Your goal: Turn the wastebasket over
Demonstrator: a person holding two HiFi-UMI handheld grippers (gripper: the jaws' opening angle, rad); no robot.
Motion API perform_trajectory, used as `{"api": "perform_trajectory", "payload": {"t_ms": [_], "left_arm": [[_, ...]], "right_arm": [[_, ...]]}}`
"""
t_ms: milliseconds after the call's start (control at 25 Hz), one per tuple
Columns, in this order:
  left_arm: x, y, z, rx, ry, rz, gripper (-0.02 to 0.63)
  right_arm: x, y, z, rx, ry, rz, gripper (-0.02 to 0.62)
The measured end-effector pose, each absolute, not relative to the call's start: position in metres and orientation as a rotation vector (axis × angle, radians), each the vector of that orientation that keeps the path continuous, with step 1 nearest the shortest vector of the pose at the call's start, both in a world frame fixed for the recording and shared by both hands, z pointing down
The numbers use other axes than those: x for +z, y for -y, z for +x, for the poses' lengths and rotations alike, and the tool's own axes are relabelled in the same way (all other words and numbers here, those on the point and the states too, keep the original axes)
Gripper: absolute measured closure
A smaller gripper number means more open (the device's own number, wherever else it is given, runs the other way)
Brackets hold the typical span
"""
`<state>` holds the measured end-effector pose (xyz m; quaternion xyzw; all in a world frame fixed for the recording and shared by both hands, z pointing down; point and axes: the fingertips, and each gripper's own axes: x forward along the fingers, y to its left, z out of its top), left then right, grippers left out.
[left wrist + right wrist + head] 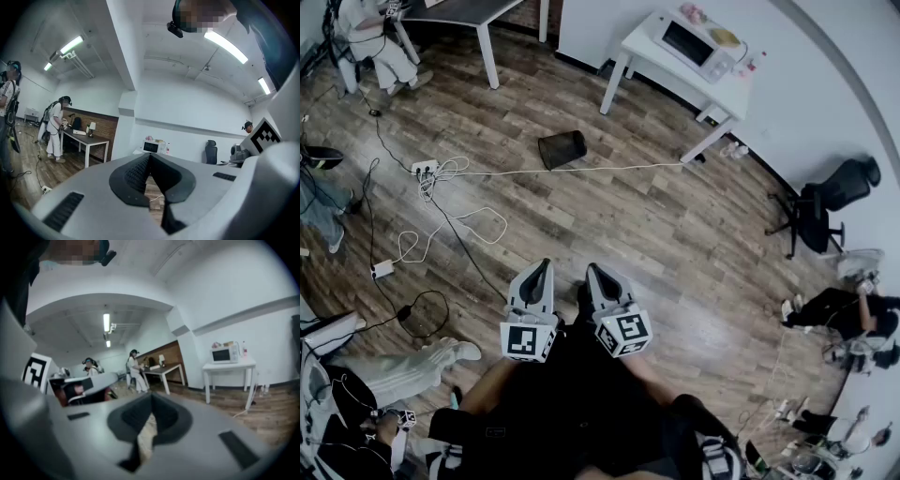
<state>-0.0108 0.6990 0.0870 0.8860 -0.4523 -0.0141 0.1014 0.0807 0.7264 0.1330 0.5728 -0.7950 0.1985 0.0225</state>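
A black mesh wastebasket (562, 149) lies on its side on the wooden floor, far ahead of me, beside a white cable. My left gripper (541, 269) and right gripper (593, 272) are held side by side close to my body, well short of the basket. Both are shut with nothing between the jaws. In the left gripper view the left gripper (149, 161) shows its dark pads meeting, and in the right gripper view the right gripper (151, 402) does the same. The wastebasket is not seen in either gripper view.
A white table (675, 66) with a microwave (692, 42) stands behind the basket. Cables and a power strip (425, 169) trail over the floor at left. An office chair (820, 202) stands at right. People stand and sit around the room's edges.
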Motion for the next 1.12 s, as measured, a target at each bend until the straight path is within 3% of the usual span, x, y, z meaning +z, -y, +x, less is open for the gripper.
{"api": "perform_trajectory", "payload": {"t_ms": [1120], "left_arm": [[0.097, -0.698, -0.072, -0.083, 1.369, 2.547, 0.572]], "right_arm": [[0.137, -0.722, 0.041, 0.565, 2.434, 1.805, 0.565]]}}
